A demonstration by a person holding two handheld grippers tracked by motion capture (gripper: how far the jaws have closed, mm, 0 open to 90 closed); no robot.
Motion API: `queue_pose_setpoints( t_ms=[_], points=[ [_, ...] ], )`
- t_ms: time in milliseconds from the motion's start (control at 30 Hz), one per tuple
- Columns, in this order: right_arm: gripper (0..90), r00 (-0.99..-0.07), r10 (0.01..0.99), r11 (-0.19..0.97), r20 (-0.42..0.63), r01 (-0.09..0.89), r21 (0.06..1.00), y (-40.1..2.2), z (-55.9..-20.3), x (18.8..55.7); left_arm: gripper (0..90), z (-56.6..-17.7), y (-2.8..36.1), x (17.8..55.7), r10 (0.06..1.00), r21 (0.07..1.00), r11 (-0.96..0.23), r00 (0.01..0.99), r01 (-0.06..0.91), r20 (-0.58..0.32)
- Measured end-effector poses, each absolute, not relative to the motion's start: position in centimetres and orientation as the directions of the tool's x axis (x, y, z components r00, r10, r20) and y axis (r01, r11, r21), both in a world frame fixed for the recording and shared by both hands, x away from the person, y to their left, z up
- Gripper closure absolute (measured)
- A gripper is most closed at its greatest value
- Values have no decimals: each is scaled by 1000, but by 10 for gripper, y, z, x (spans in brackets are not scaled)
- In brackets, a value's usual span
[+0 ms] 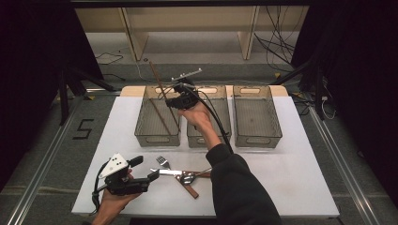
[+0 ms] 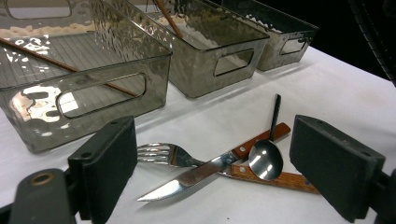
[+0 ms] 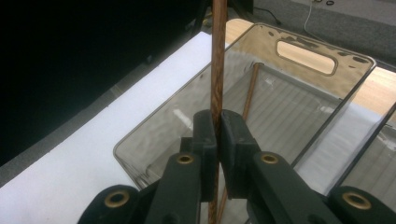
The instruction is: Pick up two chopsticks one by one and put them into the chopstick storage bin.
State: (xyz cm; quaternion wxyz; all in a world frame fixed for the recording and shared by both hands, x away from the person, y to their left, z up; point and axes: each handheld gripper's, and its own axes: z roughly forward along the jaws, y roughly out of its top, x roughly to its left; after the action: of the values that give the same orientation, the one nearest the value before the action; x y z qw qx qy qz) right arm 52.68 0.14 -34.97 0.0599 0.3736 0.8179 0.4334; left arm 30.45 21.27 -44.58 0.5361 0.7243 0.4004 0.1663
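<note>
At the left of the tabletop [image 1: 291,183] the left claw [image 2: 212,172] rests low with its jaws spread wide and nothing between them, aimed at the cutlery lying loose in front of it — a fork [image 2: 163,154], a knife [image 2: 201,175] and a spoon [image 2: 265,158] crossed in a small heap, apparently waiting to be sorted. Further along, the right claw [image 3: 218,135] is clamped on a brown chopstick [image 3: 217,60], held steeply above the leftmost bin [image 1: 141,129], where another chopstick [image 1: 160,117] already lies — so this bin looks meant for chopsticks. The middle bin [image 1: 226,117] and the right bin [image 1: 277,129] stand just beside it, seemingly for the other kinds.
</note>
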Motion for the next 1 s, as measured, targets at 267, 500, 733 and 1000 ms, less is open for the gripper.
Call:
queue_pose_setpoints(
  t_ms=[267, 500, 733, 1000],
  points=[
    [857, -707, 669, 339, 232, 567, 751, 9, -352, 530, 146, -446, 213, 304, 757, 910, -105, 626, 401, -188],
    [856, -697, 678, 336, 232, 575, 745, 12, -357, 532, 146, -445, 213, 304, 756, 911, -103, 627, 399, -189],
    [856, -689, 686, 334, 234, 584, 740, 14, -363, 534, 146, -445, 213, 304, 755, 911, -106, 628, 399, -187],
    [855, -684, 689, 340, 237, 595, 728, 18, -369, 535, 146, -445, 213, 304, 755, 912, -105, 629, 398, -188]
  ],
)
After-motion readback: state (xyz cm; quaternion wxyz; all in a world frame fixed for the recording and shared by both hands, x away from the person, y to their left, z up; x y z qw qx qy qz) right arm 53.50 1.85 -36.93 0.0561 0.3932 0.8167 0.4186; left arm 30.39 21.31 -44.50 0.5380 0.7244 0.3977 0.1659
